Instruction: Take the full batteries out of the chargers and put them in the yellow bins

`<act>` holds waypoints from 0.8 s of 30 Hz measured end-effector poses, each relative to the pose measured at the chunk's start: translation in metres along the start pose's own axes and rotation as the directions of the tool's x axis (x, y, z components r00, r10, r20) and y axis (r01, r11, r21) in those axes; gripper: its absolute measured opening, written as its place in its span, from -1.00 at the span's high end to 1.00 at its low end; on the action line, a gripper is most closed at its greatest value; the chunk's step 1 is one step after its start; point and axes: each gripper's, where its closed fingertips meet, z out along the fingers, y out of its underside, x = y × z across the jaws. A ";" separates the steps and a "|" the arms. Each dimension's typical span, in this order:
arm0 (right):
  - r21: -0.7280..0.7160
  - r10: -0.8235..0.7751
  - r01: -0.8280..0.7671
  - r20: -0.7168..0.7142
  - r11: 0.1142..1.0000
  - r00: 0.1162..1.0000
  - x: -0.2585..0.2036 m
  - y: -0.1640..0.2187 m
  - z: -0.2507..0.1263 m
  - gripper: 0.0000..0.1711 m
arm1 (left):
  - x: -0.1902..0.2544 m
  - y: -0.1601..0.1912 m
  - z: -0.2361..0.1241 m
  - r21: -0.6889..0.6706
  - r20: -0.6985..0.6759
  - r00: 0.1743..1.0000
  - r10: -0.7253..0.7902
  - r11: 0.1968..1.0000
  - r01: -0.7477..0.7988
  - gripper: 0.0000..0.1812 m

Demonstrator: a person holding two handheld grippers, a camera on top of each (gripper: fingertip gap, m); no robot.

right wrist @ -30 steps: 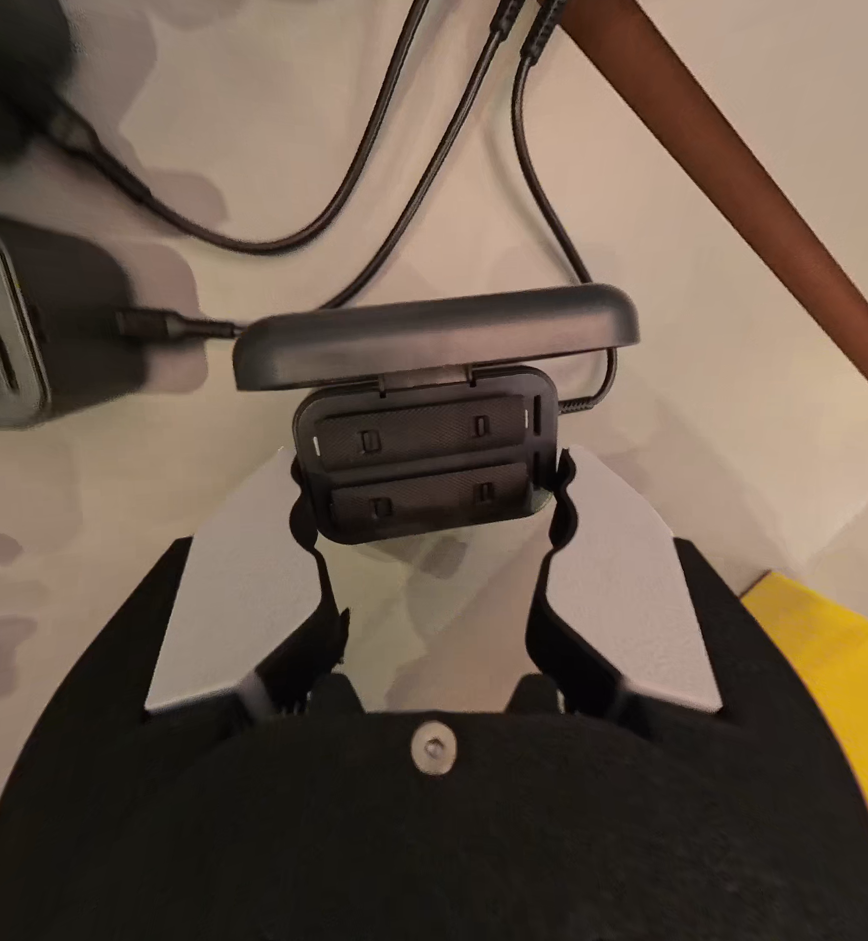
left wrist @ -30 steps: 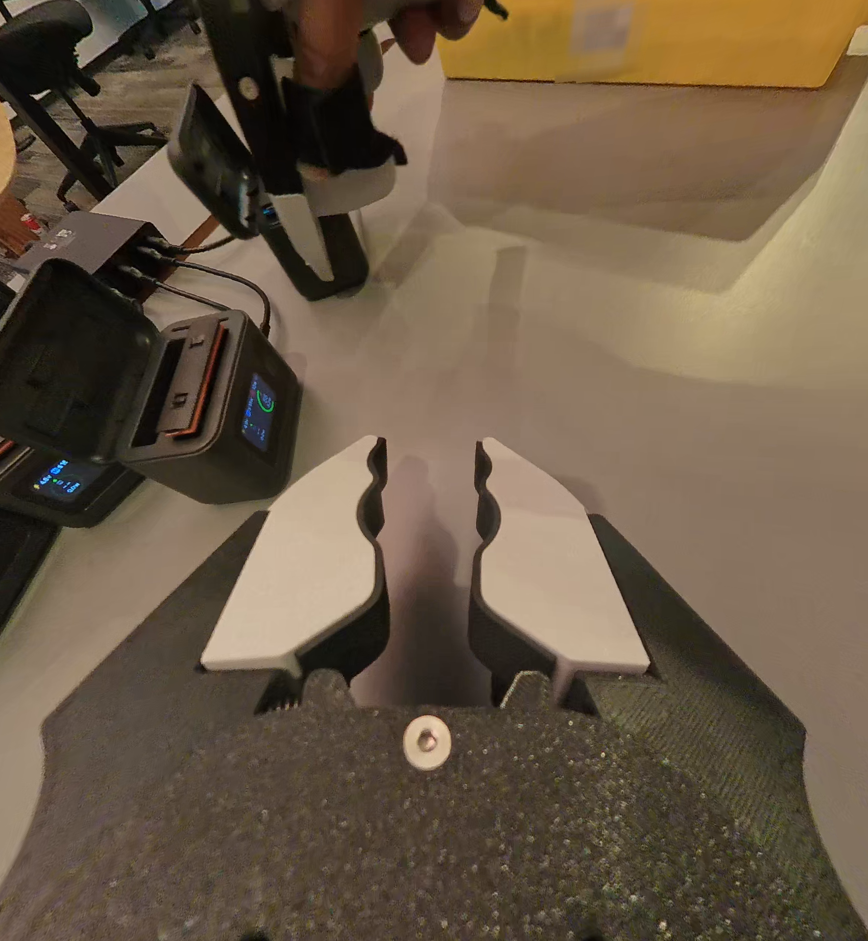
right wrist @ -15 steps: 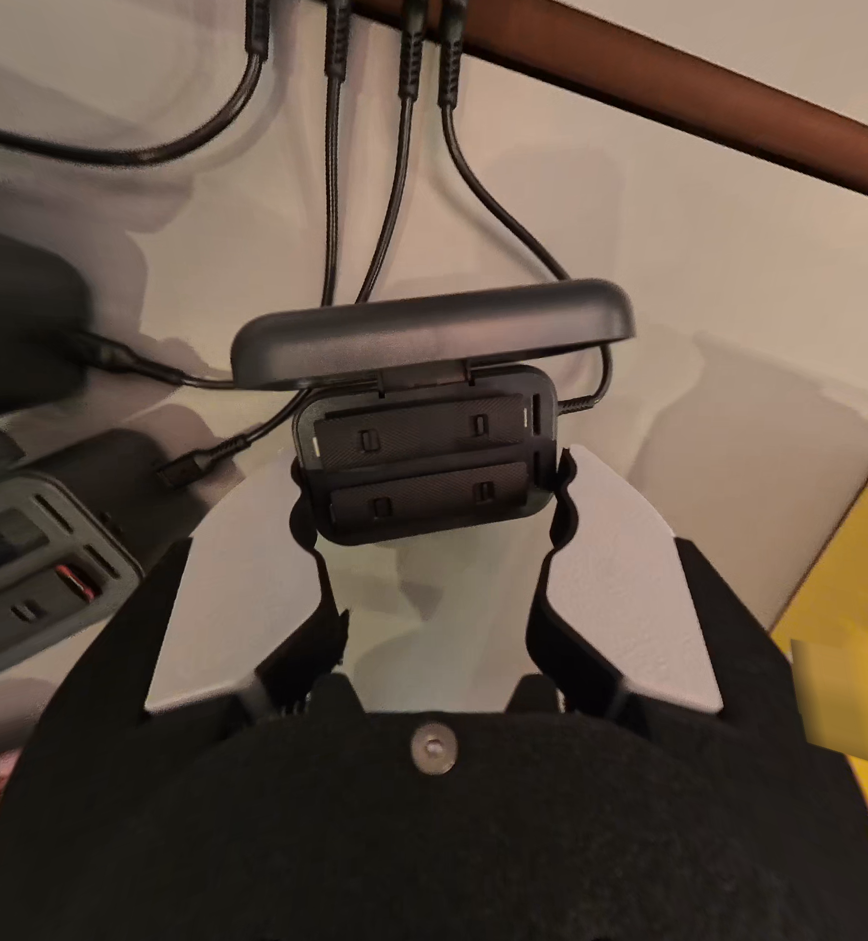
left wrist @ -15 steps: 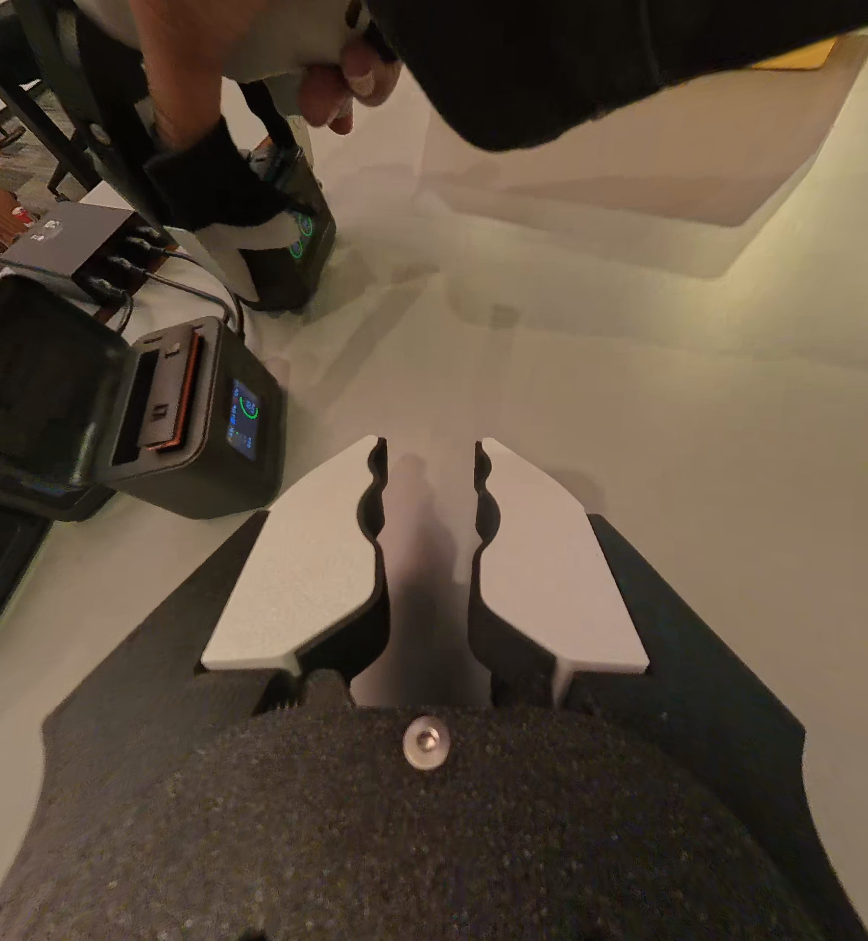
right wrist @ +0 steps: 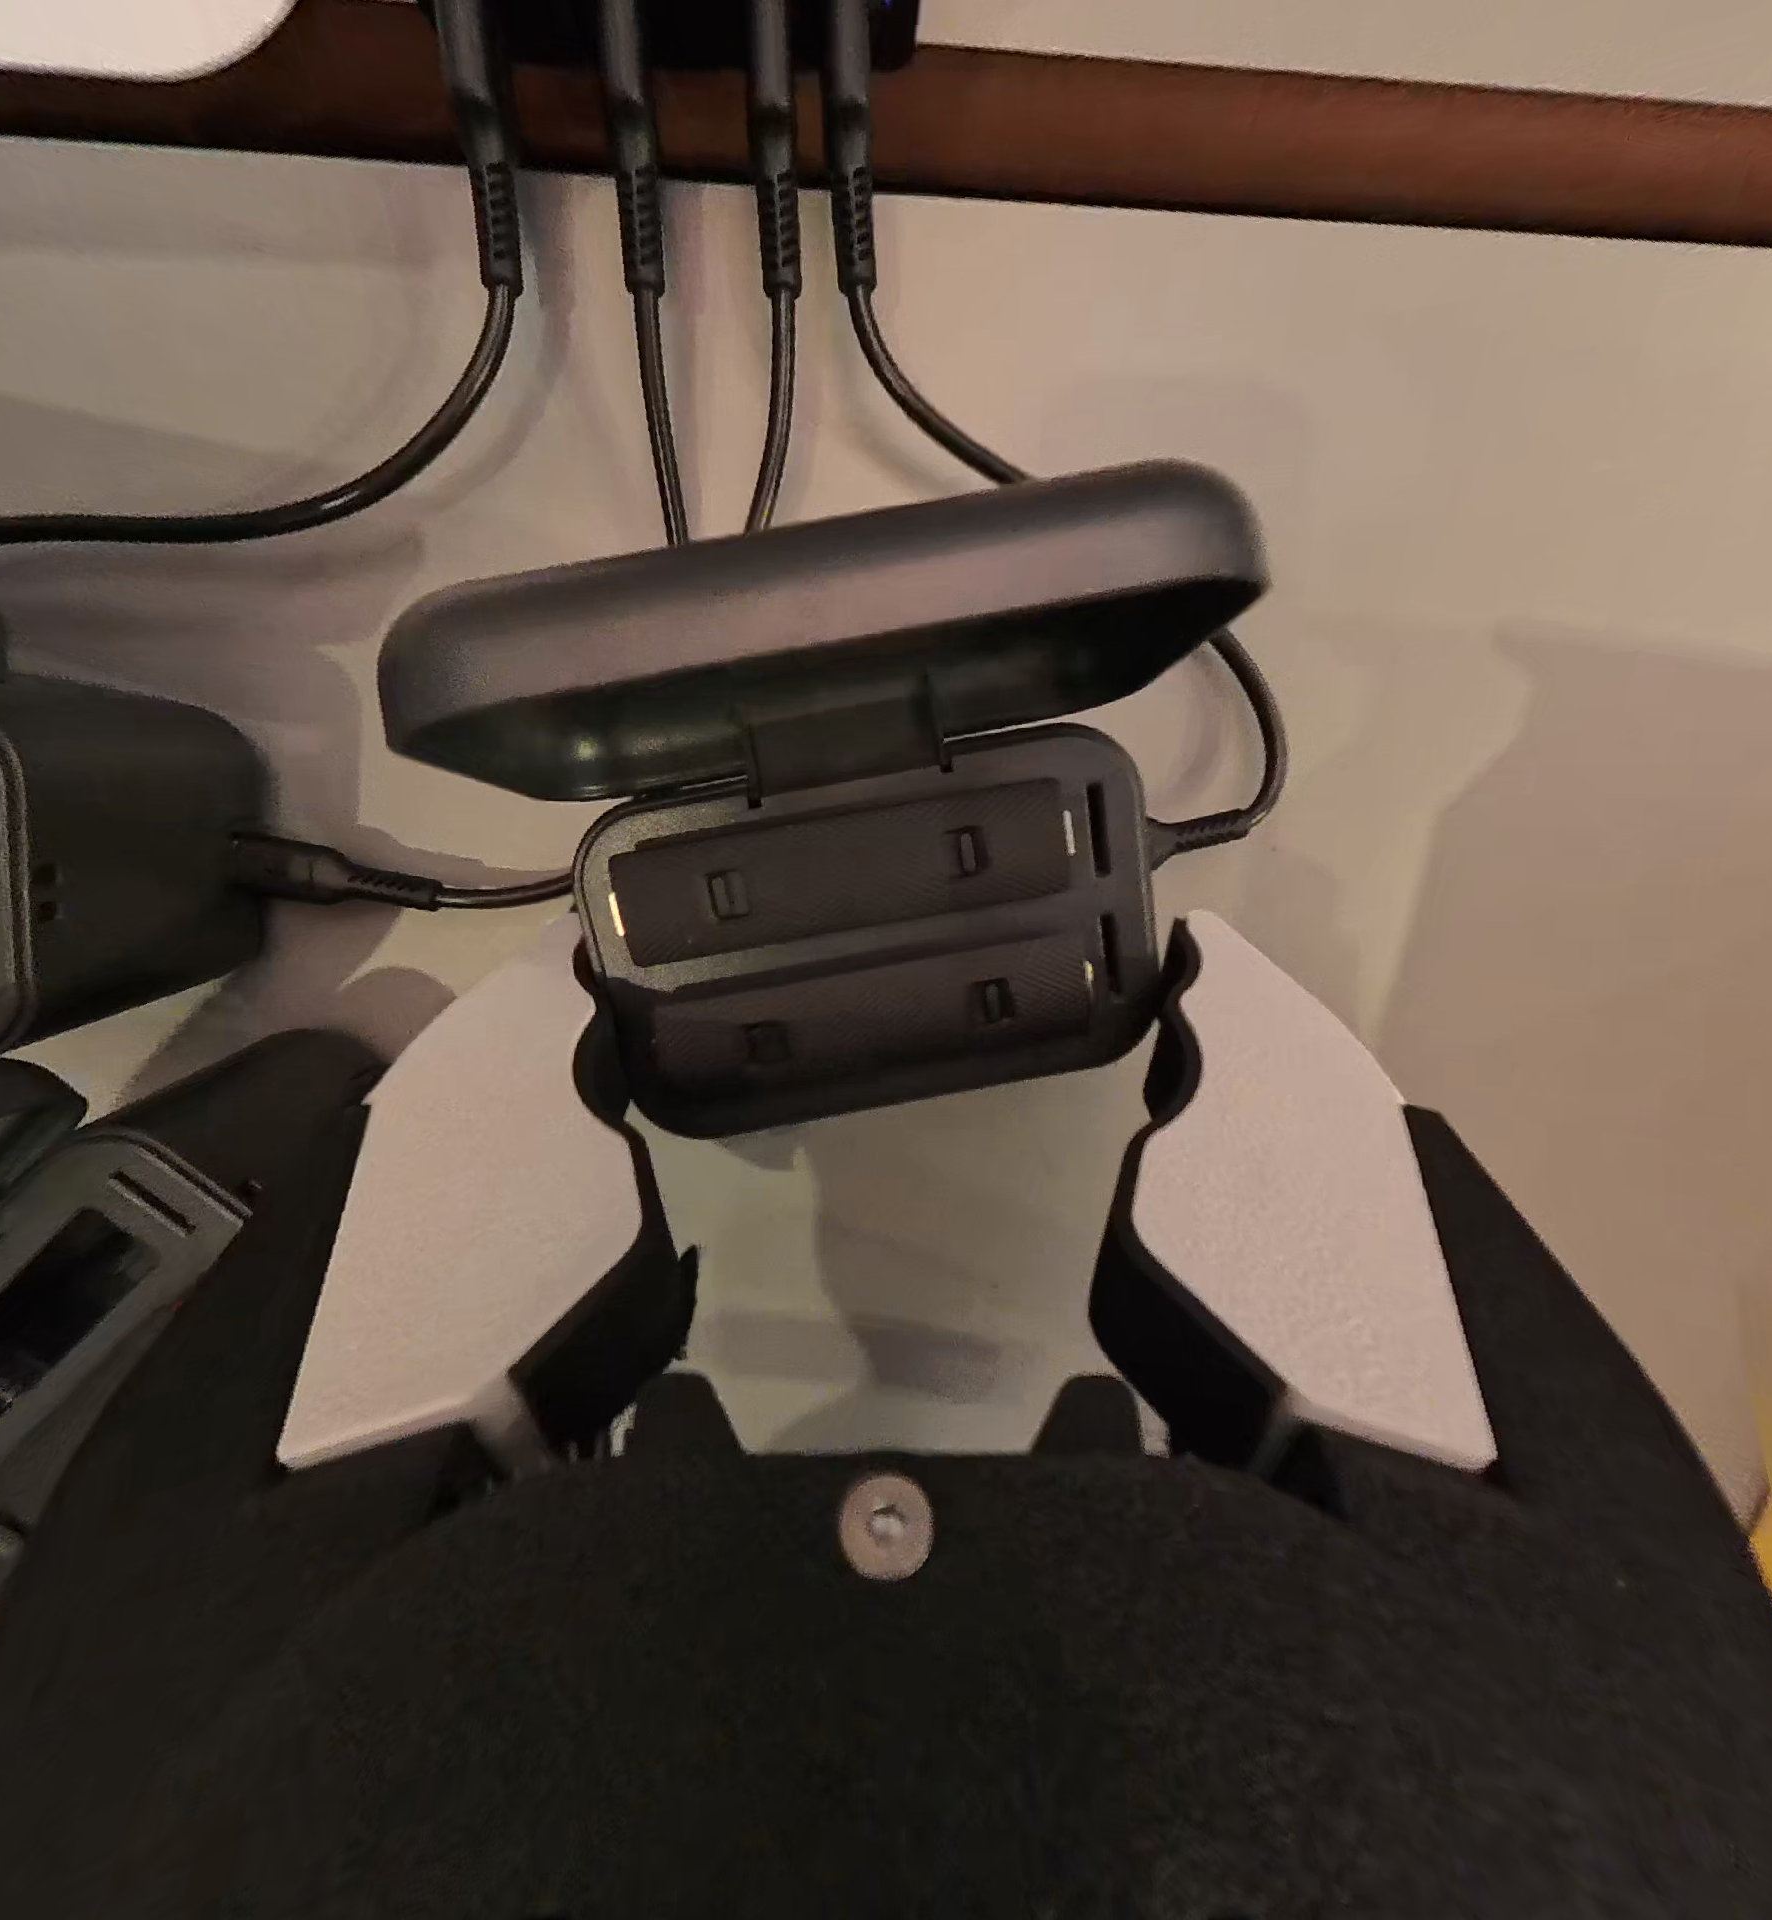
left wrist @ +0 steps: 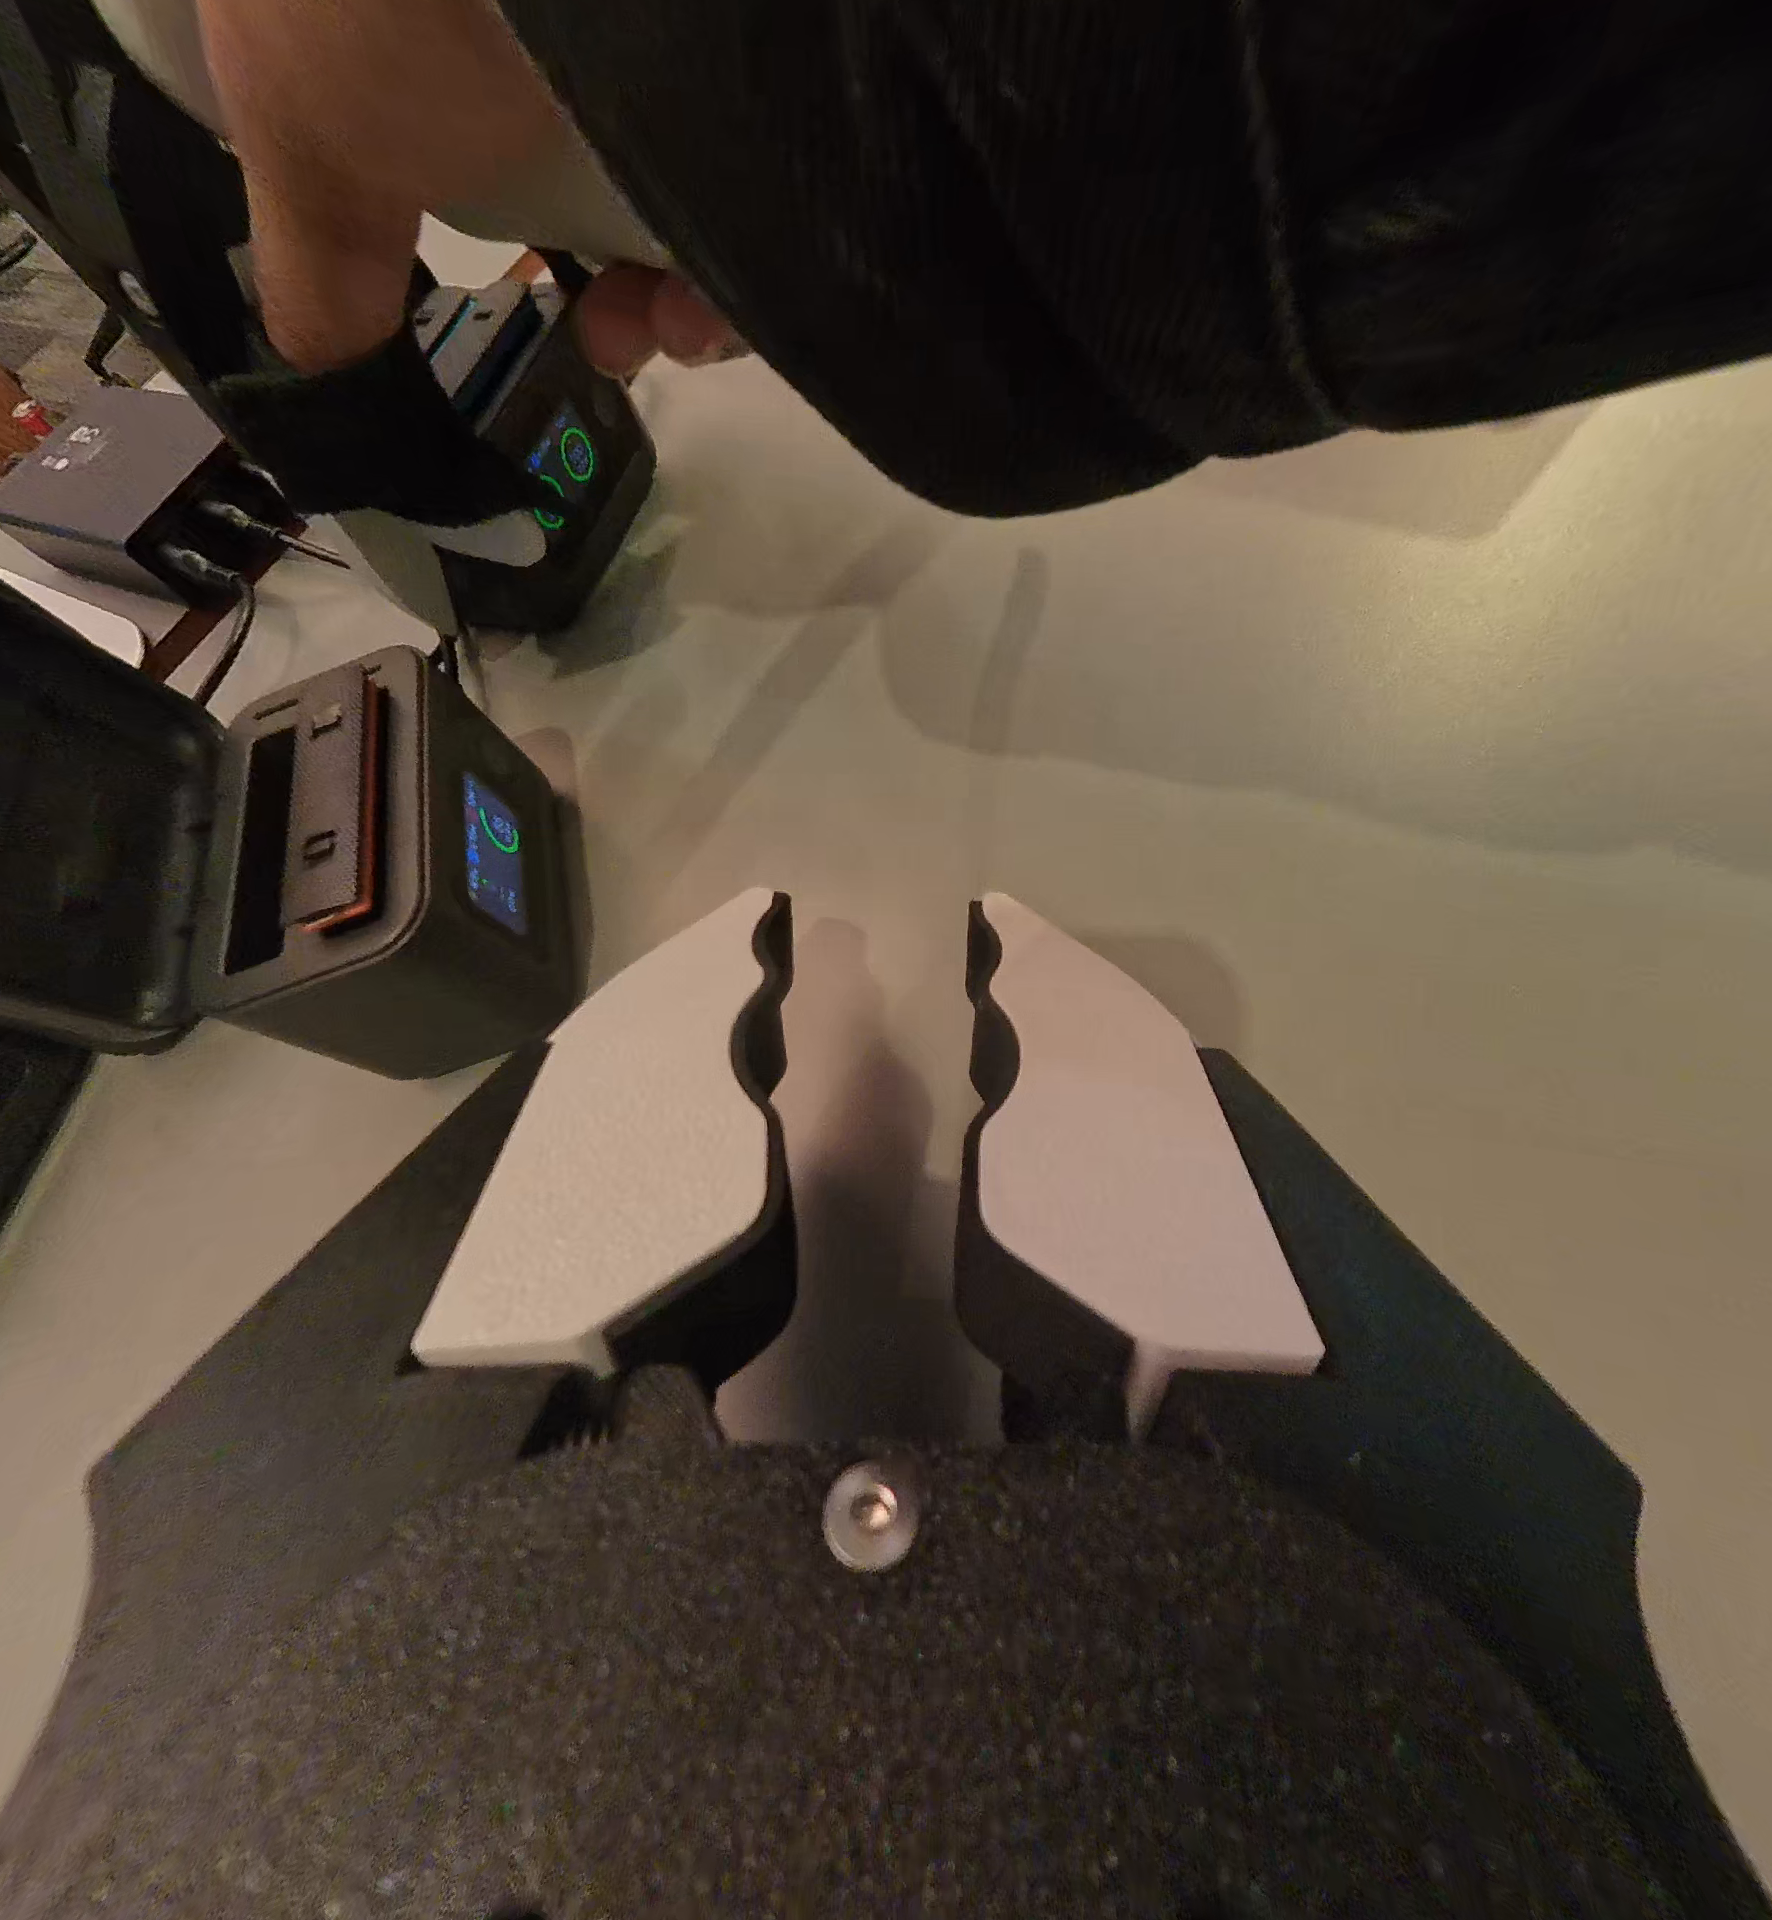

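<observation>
White tabletop runs under both your tools, cables trailing off at twelve o'clock. Your right gripper (right wrist: 877,1023) is clamped across the ends of an open-lidded charger (right wrist: 866,940), one finger on each short side. Two batteries (right wrist: 840,873) sit in its slots, long axes running nine to three, crosswise to your fingers and just beyond the tips at twelve. Your left gripper (left wrist: 877,1003) hangs slack, jaws parted on nothing, over bare table (left wrist: 1381,831). Another open charger (left wrist: 394,862) lies at its ten o'clock. Your right is nearer; I judge you should steady the case there and pluck with the left.
</observation>
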 end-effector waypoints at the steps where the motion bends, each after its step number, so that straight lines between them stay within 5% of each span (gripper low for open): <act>1: 0.011 -0.006 0.006 -0.009 1.000 1.000 0.002 -0.002 0.000 -0.17 | 0.000 0.000 0.000 0.000 -0.001 1.000 -0.002 1.000 0.002 0.65; 12: 0.245 -0.069 0.046 0.086 0.968 0.994 -0.003 -0.026 -0.045 -0.30 | -0.001 0.001 0.000 -0.002 -0.002 1.000 -0.004 1.000 0.004 0.65; 24: 0.666 -0.088 -0.060 0.186 0.744 0.979 0.012 0.004 -0.106 -0.01 | -0.001 0.001 0.000 -0.004 0.000 1.000 0.000 1.000 0.000 0.64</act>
